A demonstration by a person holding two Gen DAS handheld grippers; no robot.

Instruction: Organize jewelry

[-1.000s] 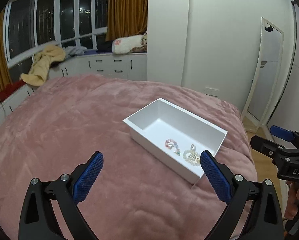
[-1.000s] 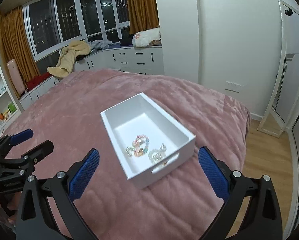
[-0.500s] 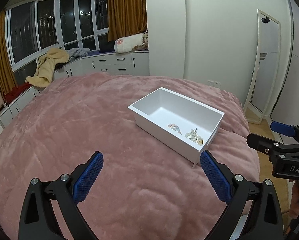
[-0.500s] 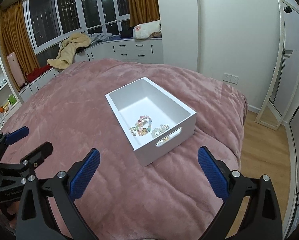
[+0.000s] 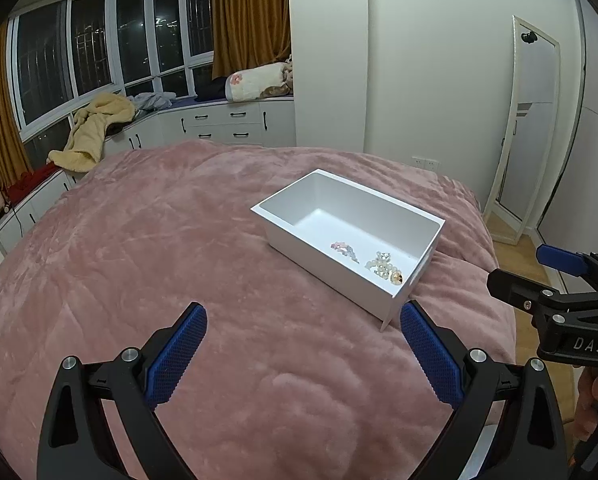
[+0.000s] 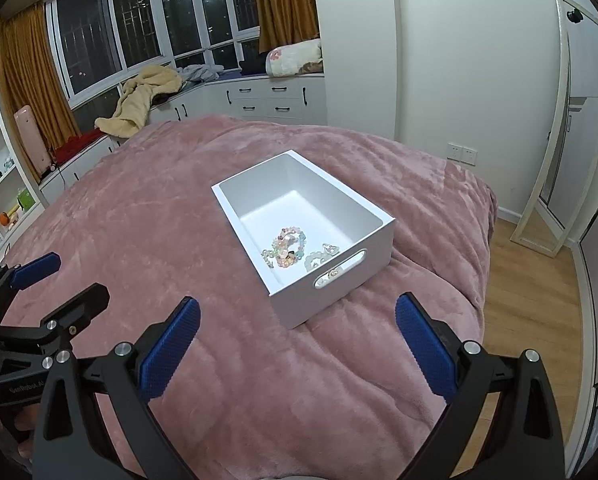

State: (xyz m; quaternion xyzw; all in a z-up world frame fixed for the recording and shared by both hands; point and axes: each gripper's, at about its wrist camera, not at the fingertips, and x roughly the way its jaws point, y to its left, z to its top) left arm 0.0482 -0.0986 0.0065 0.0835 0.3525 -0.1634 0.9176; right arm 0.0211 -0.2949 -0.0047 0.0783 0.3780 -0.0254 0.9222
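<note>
My left gripper [image 5: 303, 354] and right gripper [image 6: 297, 346] hover wide open and empty; the white box [image 6: 373, 248] of jewelry [image 6: 287, 246] lies ahead, nearer my right.

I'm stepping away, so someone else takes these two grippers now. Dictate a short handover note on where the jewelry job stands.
Left gripper: open, empty, held above the pink blanket.
Right gripper: open, empty, short of the white box.
Things: the box sits on the blanket; the colourful bead bracelet and the pearl pieces lie at its handle end.
Done: all visible jewelry is in the box.
Left: none seen loose on the blanket; check beyond these views.
</note>
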